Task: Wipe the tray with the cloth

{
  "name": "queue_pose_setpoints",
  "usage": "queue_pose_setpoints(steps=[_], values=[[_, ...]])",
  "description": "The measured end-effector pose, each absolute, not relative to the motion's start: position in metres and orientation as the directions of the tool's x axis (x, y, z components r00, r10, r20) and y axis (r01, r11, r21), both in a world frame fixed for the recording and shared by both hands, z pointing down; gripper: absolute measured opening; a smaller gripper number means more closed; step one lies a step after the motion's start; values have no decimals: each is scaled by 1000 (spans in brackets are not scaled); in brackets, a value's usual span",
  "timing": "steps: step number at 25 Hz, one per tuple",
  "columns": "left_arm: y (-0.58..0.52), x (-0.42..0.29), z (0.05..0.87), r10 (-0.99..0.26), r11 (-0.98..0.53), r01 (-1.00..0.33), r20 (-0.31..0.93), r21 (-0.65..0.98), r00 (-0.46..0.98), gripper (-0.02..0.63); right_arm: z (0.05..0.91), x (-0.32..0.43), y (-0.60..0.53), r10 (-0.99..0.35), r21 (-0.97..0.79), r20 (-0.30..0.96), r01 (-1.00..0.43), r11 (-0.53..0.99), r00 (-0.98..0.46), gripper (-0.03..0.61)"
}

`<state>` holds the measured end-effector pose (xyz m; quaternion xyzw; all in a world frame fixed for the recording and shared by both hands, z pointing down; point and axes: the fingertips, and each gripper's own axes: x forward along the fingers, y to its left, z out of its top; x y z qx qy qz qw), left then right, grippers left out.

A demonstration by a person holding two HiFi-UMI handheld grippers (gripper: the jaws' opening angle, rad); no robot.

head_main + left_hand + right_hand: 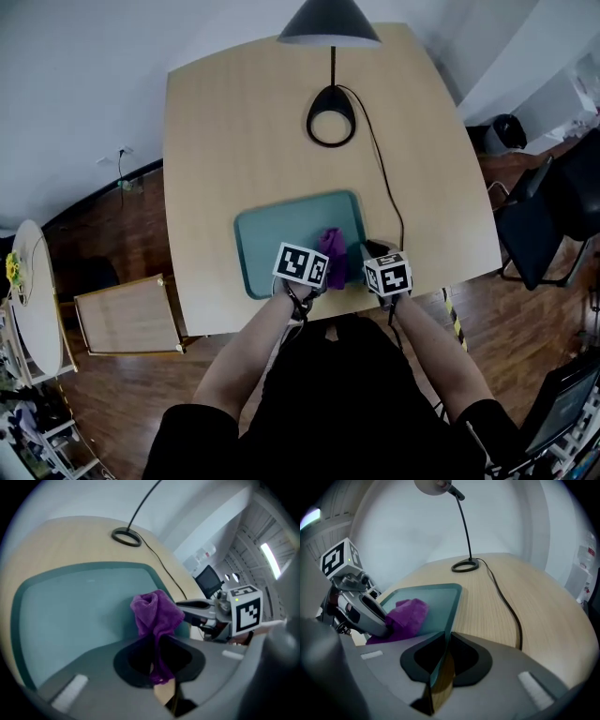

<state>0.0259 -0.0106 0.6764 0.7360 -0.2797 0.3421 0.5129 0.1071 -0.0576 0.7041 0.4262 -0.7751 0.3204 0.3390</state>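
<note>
Overhead, both forearms reach forward side by side past the counter's (pixel 234 141) near edge, each gripper angled steeply down. The left gripper (pixel 314 261) meets the purple cloth (pixel 332 251) on the right part of the teal tray (pixel 272 234). The right gripper (pixel 377 255) sits at the tray's near right corner. In the left gripper view, its jaws are clamped on the bunched cloth, which stands on the tray. In the right gripper view, its jaws pinch the tray's rim.

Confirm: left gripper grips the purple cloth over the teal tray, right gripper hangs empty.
Wrong on the right gripper: the right gripper view shows it clamped on the edge of the teal tray. The left gripper does grip the purple cloth over the tray.
</note>
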Motion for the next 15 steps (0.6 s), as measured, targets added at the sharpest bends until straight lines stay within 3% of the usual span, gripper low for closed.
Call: queue_pose_setpoints(steps=[7,15], values=[[-14,79,678,-49,-336,-731,765,594,643,60,703,110,-57,-436,-251,793,-880,403,-425,35],[8,49,675,-72,-379,-745,785,548,615,60,704,113,-57,-436,-247,792,-878,411,-427,35]])
